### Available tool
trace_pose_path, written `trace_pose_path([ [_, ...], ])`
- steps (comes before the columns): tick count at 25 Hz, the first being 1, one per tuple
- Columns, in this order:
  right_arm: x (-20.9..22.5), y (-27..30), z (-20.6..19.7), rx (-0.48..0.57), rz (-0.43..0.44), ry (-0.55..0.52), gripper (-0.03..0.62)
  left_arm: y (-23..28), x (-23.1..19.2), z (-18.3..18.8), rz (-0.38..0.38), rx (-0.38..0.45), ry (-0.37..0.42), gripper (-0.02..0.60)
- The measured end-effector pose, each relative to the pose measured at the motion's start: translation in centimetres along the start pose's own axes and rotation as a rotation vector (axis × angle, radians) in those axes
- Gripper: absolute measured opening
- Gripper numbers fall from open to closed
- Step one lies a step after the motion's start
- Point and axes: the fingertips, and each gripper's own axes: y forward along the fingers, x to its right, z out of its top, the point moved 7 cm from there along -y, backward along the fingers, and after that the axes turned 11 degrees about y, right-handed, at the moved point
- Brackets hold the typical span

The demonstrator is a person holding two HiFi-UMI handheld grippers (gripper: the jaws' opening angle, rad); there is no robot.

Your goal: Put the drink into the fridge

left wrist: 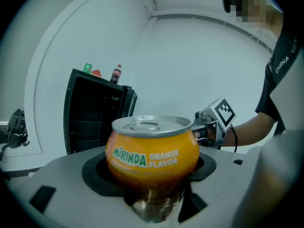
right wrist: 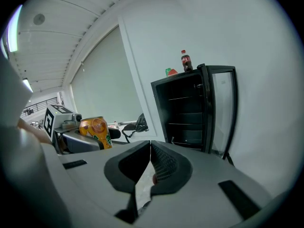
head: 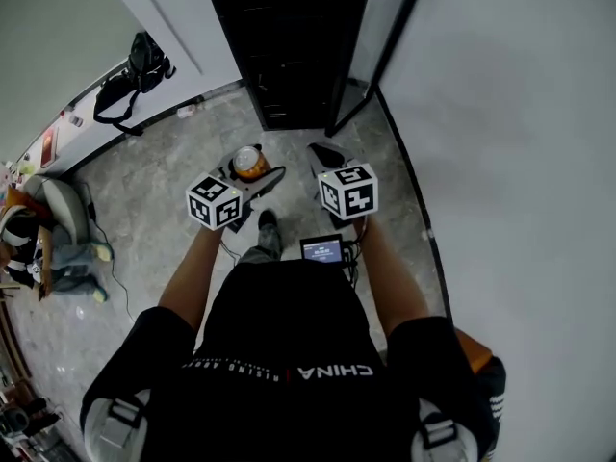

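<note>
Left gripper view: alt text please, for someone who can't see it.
An orange Mirinda can stands upright, gripped in the left tongs. Behind it is a black fridge with its door open and a cola bottle on top; the right tongs show at right.

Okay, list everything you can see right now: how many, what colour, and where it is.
fridge: one, black, door open, against the wall ahead.
drink can: one, orange, held up in front of the person.
bottle: one, dark with a red cap, on top of the fridge.
green item: one, on the fridge top near the bottle; too small to identify.
bag: one, black, by the wall left of the fridge.
small screen: one, lit, at the person's waist.
left gripper: grey, closed on the drink can.
right gripper: grey, jaws together, empty.
</note>
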Motion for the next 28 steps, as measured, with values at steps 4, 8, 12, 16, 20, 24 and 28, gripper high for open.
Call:
trace_pose_path([
  [4,0.7,2.7,1.8,-0.001,-0.038,0.011,0.015,1.1,-4.0,0.4,-0.028,0.007,-0.008,0.345],
  [8,1.4,5.3,4.2,0.016,-0.079,0.026,0.015,2.6,-7.8,1.7,-0.079,0.016,0.014,0.345],
  [12,1.6,7.8,6.0,0.035,-0.119,0.034,0.015,3.7,-10.9,2.5,-0.137,0.022,0.048,0.345],
  [16,1.2,10.1,7.4,0.057,-0.156,0.060,0.015,4.0,-13.9,3.1,-0.177,0.009,0.070,0.345],
  [20,0.9,11.4,7.4,0.064,-0.191,0.092,0.015,4.2,-15.8,3.1,-0.219,0.006,0.070,0.345],
  [24,1.5,12.0,6.9,0.040,-0.213,0.103,0.015,5.0,-16.7,2.3,-0.238,-0.006,0.044,0.345],
  [28,3.1,12.9,7.4,0.026,-0.214,0.113,0.015,6.3,-17.0,1.9,-0.248,-0.018,0.029,0.345],
])
